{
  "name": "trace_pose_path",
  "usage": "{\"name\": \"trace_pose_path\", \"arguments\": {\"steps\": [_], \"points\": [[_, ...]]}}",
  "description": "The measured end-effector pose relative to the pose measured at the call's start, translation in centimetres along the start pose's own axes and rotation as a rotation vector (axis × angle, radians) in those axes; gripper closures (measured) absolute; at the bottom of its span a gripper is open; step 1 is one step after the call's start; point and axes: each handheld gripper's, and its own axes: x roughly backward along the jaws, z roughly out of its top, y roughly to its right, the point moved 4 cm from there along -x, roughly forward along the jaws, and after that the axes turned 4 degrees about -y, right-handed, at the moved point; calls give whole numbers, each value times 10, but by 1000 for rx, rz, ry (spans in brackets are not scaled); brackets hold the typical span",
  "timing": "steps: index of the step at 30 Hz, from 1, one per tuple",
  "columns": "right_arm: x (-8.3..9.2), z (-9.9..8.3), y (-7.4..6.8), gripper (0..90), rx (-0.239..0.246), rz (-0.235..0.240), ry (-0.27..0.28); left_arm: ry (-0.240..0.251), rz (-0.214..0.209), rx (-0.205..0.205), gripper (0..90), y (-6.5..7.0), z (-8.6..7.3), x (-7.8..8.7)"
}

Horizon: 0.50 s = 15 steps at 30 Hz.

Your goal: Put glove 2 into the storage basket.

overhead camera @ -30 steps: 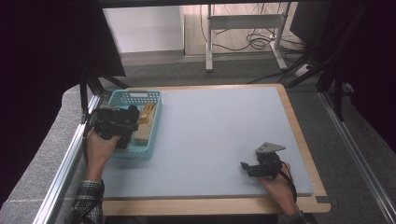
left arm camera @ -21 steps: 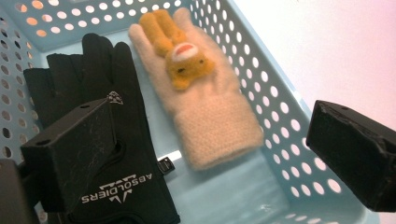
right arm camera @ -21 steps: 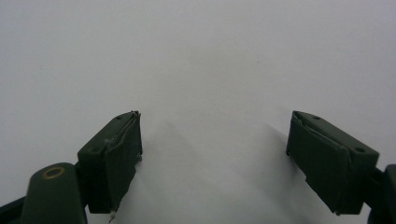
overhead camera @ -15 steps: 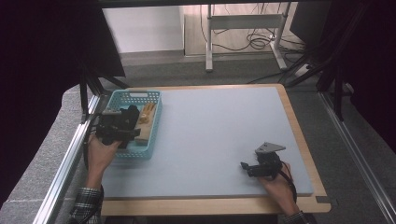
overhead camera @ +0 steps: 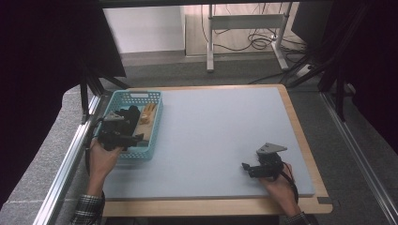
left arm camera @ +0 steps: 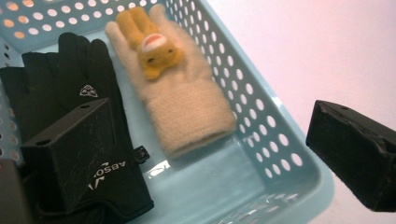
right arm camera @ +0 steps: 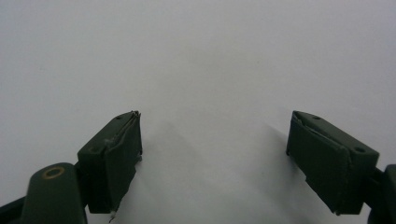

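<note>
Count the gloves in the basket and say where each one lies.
2. The black glove lies along one side of the blue basket, partly under a jaw of the left claw. The cream glove with a yellow bunny lies beside it. More could be hidden beneath.

black glove (left arm camera: 70,107), cuff reads "ABSO", upside down

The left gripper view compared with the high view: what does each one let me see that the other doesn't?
Left gripper view alone: a logo on the black glove, a small yellow bunny on the cream knitted glove, and the round holes in the blue basket wall.

High view alone: the whole table, the right claw open above bare table, both hands, the floor and cables beyond.

Shared: basket, both gloves inside it, and the open left claw over them.
</note>
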Motion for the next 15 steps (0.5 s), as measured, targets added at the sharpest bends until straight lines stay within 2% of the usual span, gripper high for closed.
{"name": "trace_pose_path", "arguments": {"steps": [9, 15], "points": [[0, 0, 0, 175, 0, 0, 0, 15, -17, -30, 19, 14, -2, 6], [0, 0, 0, 175, -1, 0, 0, 18, -32, -36, 19, 22, -3, 7]]}}
